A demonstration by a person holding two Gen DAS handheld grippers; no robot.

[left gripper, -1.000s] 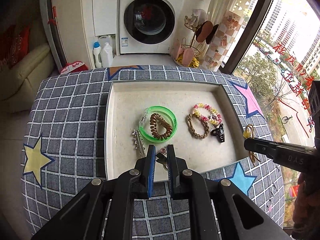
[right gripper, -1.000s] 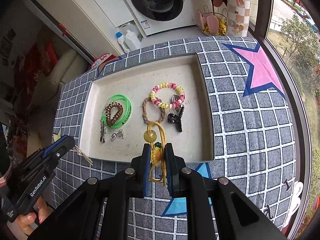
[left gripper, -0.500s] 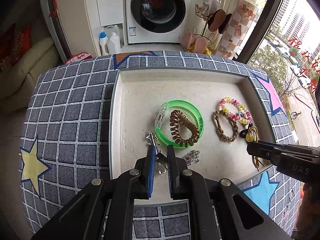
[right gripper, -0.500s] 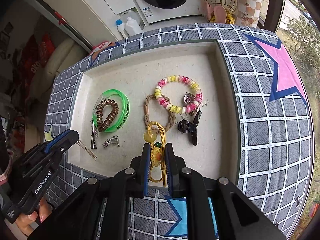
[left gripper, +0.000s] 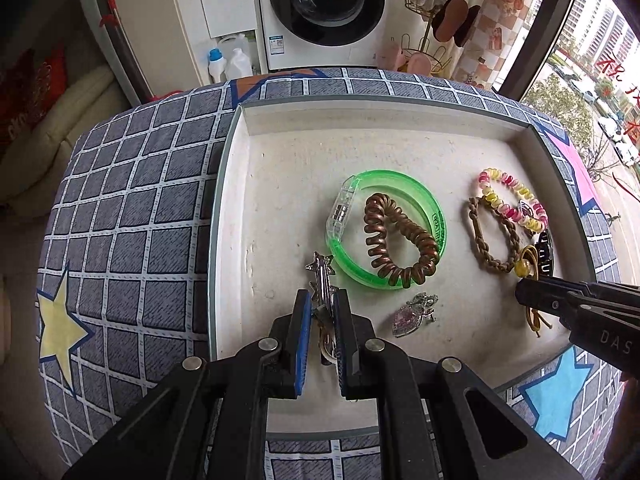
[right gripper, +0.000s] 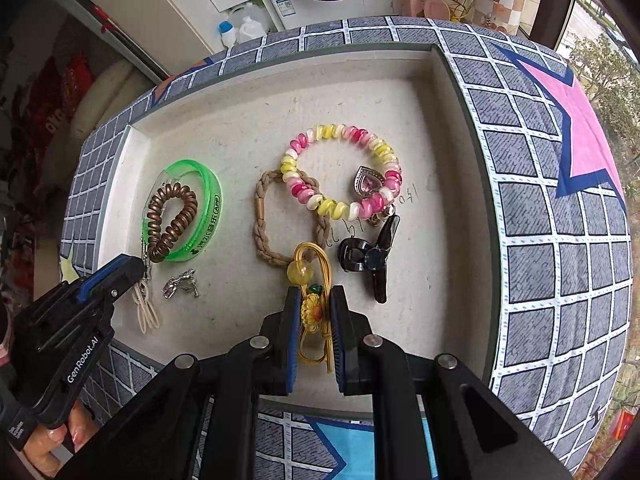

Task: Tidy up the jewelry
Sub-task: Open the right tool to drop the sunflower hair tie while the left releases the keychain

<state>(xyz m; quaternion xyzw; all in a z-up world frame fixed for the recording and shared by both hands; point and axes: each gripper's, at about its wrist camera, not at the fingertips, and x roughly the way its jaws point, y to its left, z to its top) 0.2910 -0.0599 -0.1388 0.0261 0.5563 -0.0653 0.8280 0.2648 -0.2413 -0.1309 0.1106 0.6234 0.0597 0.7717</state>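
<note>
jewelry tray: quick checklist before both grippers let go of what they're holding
1. Left gripper grip on the silver star hair clip: ok, jaws closed on it.
2. Right gripper grip on the yellow knotted cord charm with a bead: ok, jaws closed on it.
3. Both items over the cream rectangular tray: ok, inside its near edge.
4. Star clip clear of the green translucent bangle: cannot tell, the tip sits very close to it.
5. Cord charm clear of the tan braided bracelet: not ok, its loop overlaps the braid.
6. Items resting on the tray floor: cannot tell.
</note>
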